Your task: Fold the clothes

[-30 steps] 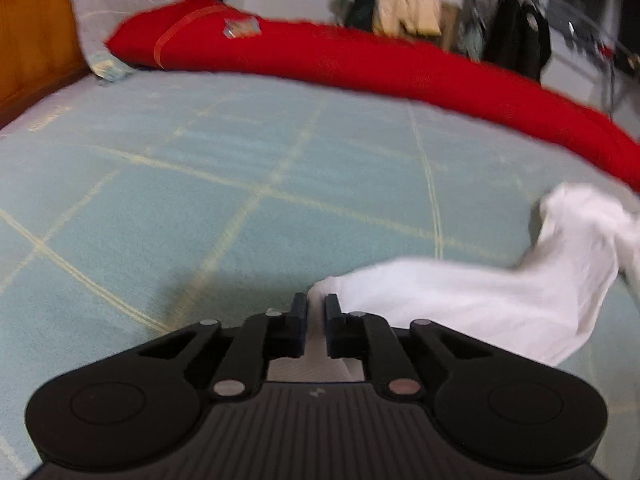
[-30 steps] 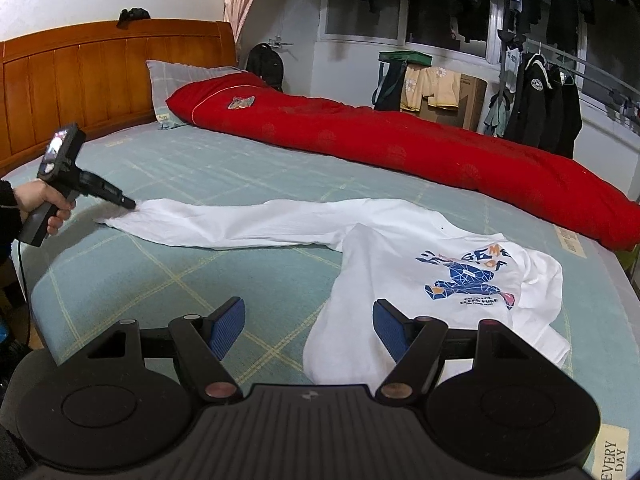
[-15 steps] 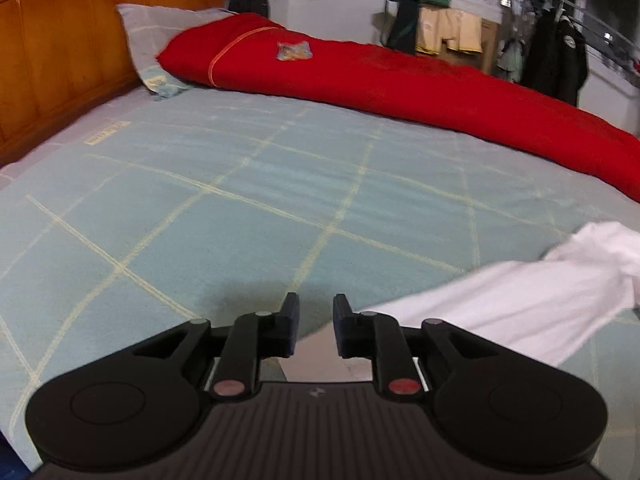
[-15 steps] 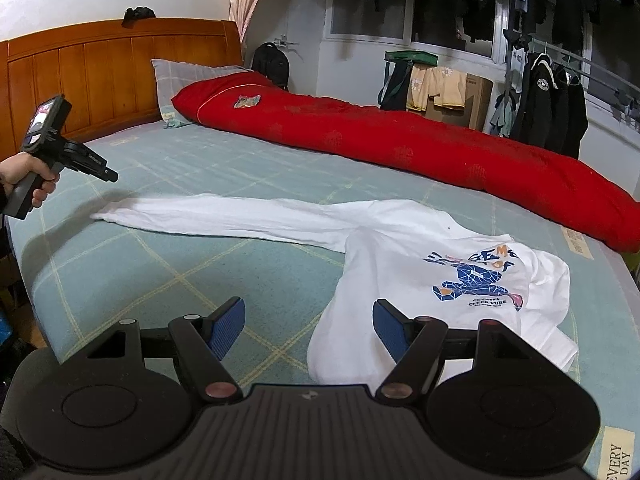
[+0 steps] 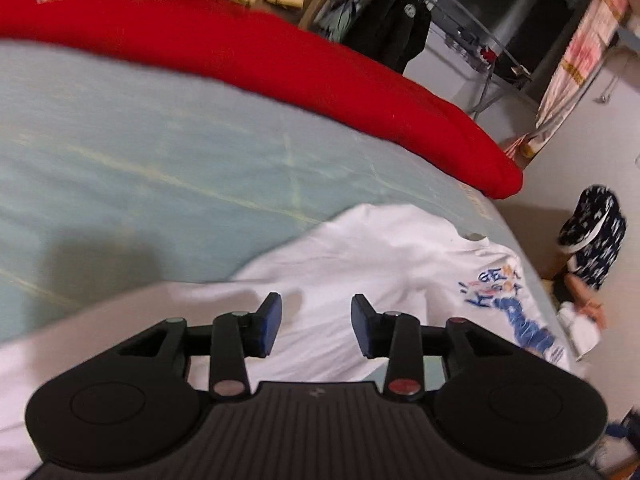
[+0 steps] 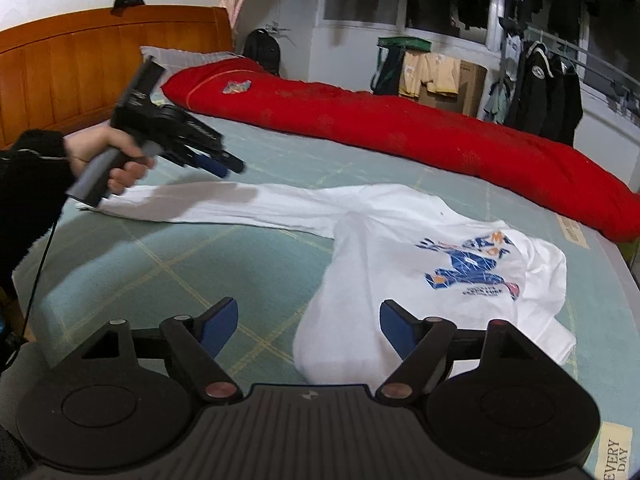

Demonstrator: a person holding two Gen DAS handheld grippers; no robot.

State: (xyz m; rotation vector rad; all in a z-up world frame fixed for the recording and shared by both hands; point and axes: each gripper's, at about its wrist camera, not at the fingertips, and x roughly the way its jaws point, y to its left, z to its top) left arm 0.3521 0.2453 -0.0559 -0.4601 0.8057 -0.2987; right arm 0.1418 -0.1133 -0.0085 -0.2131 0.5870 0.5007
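A white long-sleeved shirt with a blue print lies on the pale green bed. One sleeve stretches flat toward the left. My left gripper is open and hovers above that sleeve, holding nothing. In the right wrist view the left gripper hangs above the sleeve, held by a hand in a dark sleeve. Low at the near bed edge, my right gripper stands open and empty, just before the shirt's lower hem.
A long red quilt lies along the far side of the bed, with a pillow and wooden headboard at the left. Clothes hang on a rack behind. Beyond the bed's right edge is floor with a dark patterned bundle.
The left gripper let go of the sleeve end, opened, rose and swung right over the sleeve toward the shirt body. The sleeve now lies flat. The right gripper stayed open and nearly still.
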